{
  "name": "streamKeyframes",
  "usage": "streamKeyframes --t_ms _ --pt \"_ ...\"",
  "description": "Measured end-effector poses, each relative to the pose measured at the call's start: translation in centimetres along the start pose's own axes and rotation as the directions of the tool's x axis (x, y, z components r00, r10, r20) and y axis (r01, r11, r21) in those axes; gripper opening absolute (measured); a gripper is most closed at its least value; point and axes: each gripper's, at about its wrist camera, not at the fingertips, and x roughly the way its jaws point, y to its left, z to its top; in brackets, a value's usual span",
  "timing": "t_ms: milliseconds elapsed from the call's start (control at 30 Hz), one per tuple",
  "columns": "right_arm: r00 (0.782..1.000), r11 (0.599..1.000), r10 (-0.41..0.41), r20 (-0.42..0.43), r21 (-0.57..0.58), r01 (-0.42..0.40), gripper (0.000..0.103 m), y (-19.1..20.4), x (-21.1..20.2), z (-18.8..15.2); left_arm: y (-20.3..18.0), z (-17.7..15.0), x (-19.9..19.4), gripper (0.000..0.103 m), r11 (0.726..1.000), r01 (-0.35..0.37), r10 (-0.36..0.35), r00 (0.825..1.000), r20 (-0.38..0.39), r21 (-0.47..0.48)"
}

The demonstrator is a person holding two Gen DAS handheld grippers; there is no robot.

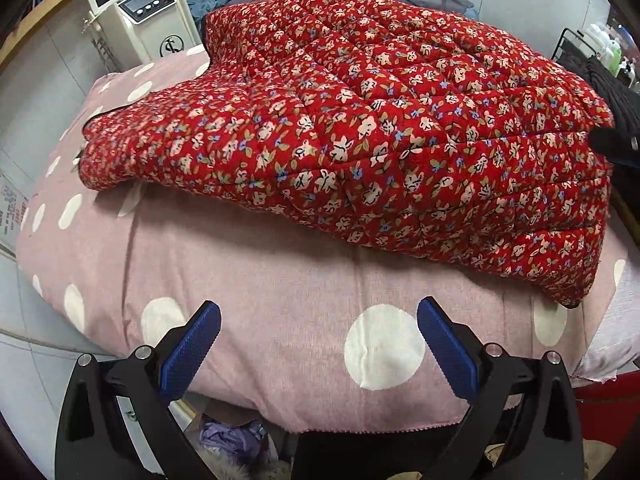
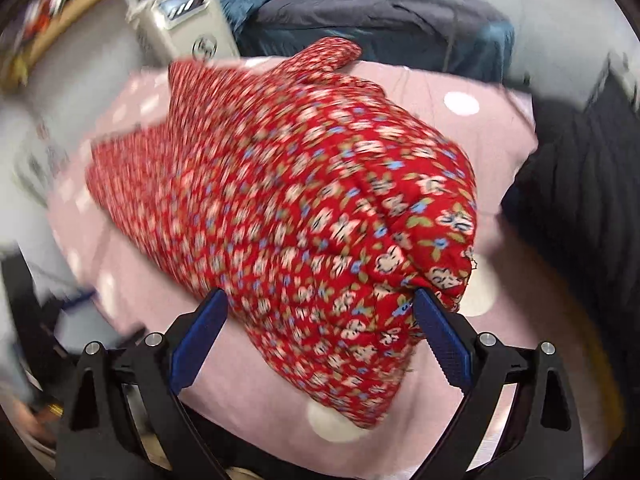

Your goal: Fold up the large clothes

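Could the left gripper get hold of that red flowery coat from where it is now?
Probably yes. The left gripper is open over bare pink spotted bedding, and the red flowery coat lies just ahead with nothing in between.

The left gripper (image 1: 318,340) is a black plastic frame with two angled arms, each ending in a flat blue pad (image 1: 190,350) with a fine knurled texture. Round silver screw heads (image 1: 85,359) sit at the pivots of its linkage. The right gripper (image 2: 320,334) is built alike: black arms, textured blue pads (image 2: 442,340), silver screws (image 2: 485,338).
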Motion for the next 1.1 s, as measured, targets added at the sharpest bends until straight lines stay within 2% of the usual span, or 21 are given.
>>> streamKeyframes --t_ms 133,233,267,300,367,400,433,467,533,567,633,667,700,733,767,867,900,933,1000,1067,1100 --pt "0.988 0.980 0.152 -0.023 0.132 -0.148 0.093 -2.3 -0.2 0.8 0.8 -0.5 1.2 0.097 0.998 0.068 -0.068 0.997 -0.022 -0.012" --pt "0.963 0.947 0.269 0.010 0.179 -0.266 0.093 -3.5 -1.9 1.0 1.7 -0.8 1.0 0.097 0.977 0.205 -0.204 0.979 0.022 -0.050" --pt "0.964 0.949 0.263 0.040 0.172 -0.266 0.093 -3.9 -2.8 1.2 2.0 -0.8 0.9 0.097 0.965 0.257 -0.255 0.966 0.045 -0.060" --pt "0.970 0.958 0.233 0.065 0.159 -0.241 0.093 -4.2 -3.4 1.4 2.3 -0.7 0.8 0.097 0.935 0.345 -0.337 0.937 0.094 -0.086" --pt "0.984 0.980 0.144 0.105 0.122 -0.156 0.093 -5.0 -3.8 1.9 2.7 -0.2 1.6 0.097 0.895 0.425 -0.404 0.901 0.156 -0.135" --pt "0.988 0.984 0.120 0.098 0.118 -0.131 0.093 -5.6 -3.4 2.2 2.8 0.0 2.3 0.097 0.889 0.431 -0.407 0.898 0.165 -0.154" --pt "0.991 0.985 0.111 0.078 0.123 -0.120 0.093 -6.0 -2.6 2.5 2.6 0.4 3.3 0.097 0.888 0.423 -0.399 0.903 0.159 -0.178" --pt "0.991 0.982 0.127 0.042 0.137 -0.132 0.093 -6.4 -1.1 2.9 2.3 1.1 4.8 0.097 0.889 0.414 -0.393 0.909 0.139 -0.193" --pt "0.983 0.971 0.182 0.006 0.157 -0.181 0.092 -6.4 1.1 3.2 2.1 2.0 6.1 0.097 0.880 0.434 -0.412 0.900 0.144 -0.195" --pt "0.976 0.965 0.218 -0.006 0.153 -0.214 0.091 -5.9 2.6 3.2 1.9 2.8 6.8 0.097 0.864 0.461 -0.435 0.886 0.162 -0.201" --pt "0.970 0.964 0.239 -0.046 0.127 -0.231 0.067 -4.6 5.0 3.2 1.9 3.8 7.8 0.096 0.840 0.501 -0.469 0.864 0.183 -0.209" --pt "0.969 0.968 0.239 -0.068 0.098 -0.232 0.062 -3.5 6.1 2.9 1.8 4.7 8.7 0.096 0.825 0.515 -0.480 0.856 0.192 -0.232" --pt "0.968 0.970 0.238 -0.083 0.066 -0.233 0.043 -2.4 6.9 2.6 1.7 5.3 9.4 0.091 0.826 0.510 -0.476 0.859 0.185 -0.240" --pt "0.965 0.971 0.240 -0.103 0.034 -0.238 0.035 -1.5 7.5 2.2 1.6 5.9 9.9 0.083 0.833 0.496 -0.464 0.868 0.178 -0.245" --pt "0.961 0.969 0.247 -0.126 0.013 -0.248 0.034 -0.4 7.9 1.8 1.3 6.5 10.2 0.079 0.850 0.467 -0.438 0.883 0.166 -0.242" --pt "0.959 0.960 0.261 -0.106 -0.073 -0.269 0.026 2.0 6.5 0.6 0.7 7.6 9.7 0.056 0.882 0.423 -0.398 0.905 0.154 -0.208" --pt "0.953 0.951 0.286 -0.099 -0.089 -0.295 0.023 2.5 5.7 0.4 0.6 7.7 9.1 0.047 0.890 0.411 -0.385 0.909 0.157 -0.196" --pt "0.940 0.938 0.329 -0.095 -0.085 -0.337 0.021 2.8 4.9 0.2 0.7 8.0 8.7 0.038 0.890 0.411 -0.385 0.909 0.160 -0.196" --pt "0.890 0.888 0.450 -0.075 -0.062 -0.455 0.019 3.5 2.5 0.0 1.1 8.2 7.1 0.031 0.890 0.414 -0.385 0.907 0.173 -0.192" --pt "0.857 0.853 0.513 -0.049 -0.076 -0.516 0.018 4.3 -0.1 -0.2 1.5 8.5 4.8 0.028 0.894 0.415 -0.379 0.902 0.208 -0.170" --pt "0.842 0.837 0.539 -0.037 -0.092 -0.540 0.017 4.7 -1.6 0.0 1.9 8.8 2.6 0.027 0.902 0.408 -0.365 0.896 0.252 -0.143"
